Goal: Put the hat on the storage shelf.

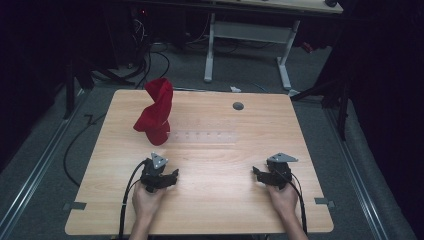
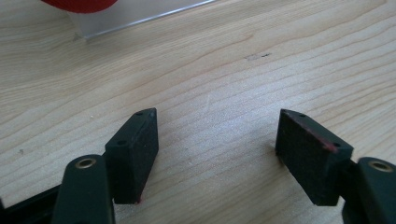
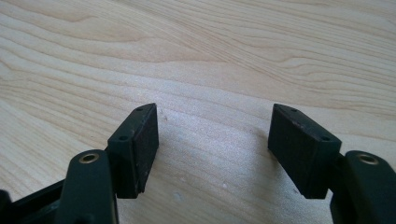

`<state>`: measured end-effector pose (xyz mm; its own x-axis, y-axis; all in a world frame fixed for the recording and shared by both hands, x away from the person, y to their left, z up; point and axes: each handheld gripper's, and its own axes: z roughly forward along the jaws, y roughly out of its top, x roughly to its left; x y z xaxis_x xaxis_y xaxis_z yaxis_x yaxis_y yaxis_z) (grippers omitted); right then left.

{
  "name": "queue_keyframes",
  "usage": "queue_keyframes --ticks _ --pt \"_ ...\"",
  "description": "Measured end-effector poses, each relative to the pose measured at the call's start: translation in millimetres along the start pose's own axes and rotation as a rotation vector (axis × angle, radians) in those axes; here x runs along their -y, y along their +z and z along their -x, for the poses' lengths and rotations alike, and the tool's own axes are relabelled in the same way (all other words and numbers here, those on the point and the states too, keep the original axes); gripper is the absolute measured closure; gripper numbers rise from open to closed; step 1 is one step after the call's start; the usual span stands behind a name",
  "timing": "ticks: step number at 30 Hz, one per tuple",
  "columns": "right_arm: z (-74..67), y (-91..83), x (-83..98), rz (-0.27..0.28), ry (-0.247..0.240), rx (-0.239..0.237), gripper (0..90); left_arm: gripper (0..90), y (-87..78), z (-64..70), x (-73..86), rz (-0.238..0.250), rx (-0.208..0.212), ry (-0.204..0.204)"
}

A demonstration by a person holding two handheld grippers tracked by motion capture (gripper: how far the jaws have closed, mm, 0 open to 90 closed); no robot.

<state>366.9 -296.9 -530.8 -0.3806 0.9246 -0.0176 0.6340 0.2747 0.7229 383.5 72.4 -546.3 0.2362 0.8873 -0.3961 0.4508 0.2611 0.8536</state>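
Left gripper [image 1: 172, 176]: you've got it resting low on the table [image 1: 210, 210] near the front edge, left of middle, jaws spread wide with nothing but bare wood between them.
Right gripper [image 1: 256, 173]: same story towards the front right, jaws wide apart and empty, pads hovering just over the grain.
Red cloth [image 1: 156, 111]: there it stands, a twisted upright bundle near the back-left corner, well ahead of your left gripper.
Clear strip [image 1: 202, 136]: a transparent flat piece lies across the middle of the table; the cloth's foot sits at its left end, as the left gripper view also hints.
Handling: by the look of it, soft, light and floppy, so expect it to slump and unwind once you lift.
Where to take hold: I'd pinch a thick fold at the waist of the twist, not a loose tip, which would likely slide free.
Risk: snagging the clear strip underneath.
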Motion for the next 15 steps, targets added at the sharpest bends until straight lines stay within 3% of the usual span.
queue_keyframes --ticks 10,15 --pt "0.0 0.0 0.0 0.000 0.001 0.000 33.7 30.3 0.0 0.0 -0.3 0.003 -0.004 -0.007" --pt "0.0 0.1 -0.1 0.001 -0.001 0.000 33.7 35.6 -0.4 -1.1 -1.0 0.013 -0.017 -0.013"
